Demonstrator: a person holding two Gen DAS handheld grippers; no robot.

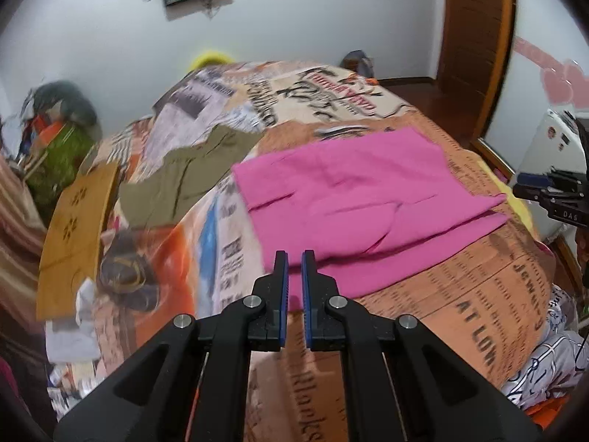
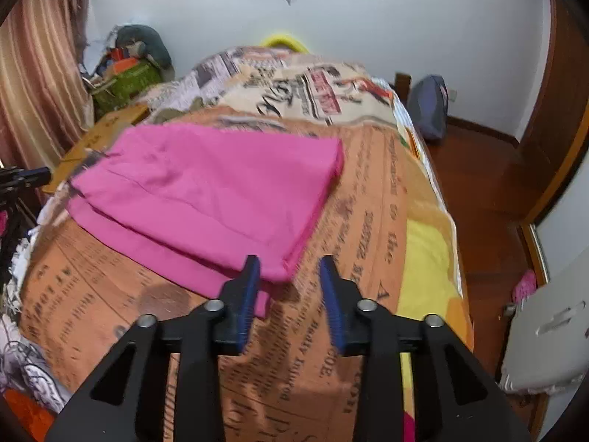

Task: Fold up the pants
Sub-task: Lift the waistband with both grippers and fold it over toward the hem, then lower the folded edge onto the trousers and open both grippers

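The pink pants (image 1: 353, 191) lie folded on the printed bedspread (image 1: 478, 287), long axis across the bed. The left gripper (image 1: 294, 258) is nearly closed, a narrow gap, holding nothing. The right gripper (image 2: 289, 263) is spread wide and empty above the pants' near corner. Both frames are motion-blurred.

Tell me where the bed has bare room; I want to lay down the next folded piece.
Free: the blanket strip right of the pink pants, up to the bed edge, and the patch in front of them. Crowded: the left side, with olive clothing and a cardboard box.
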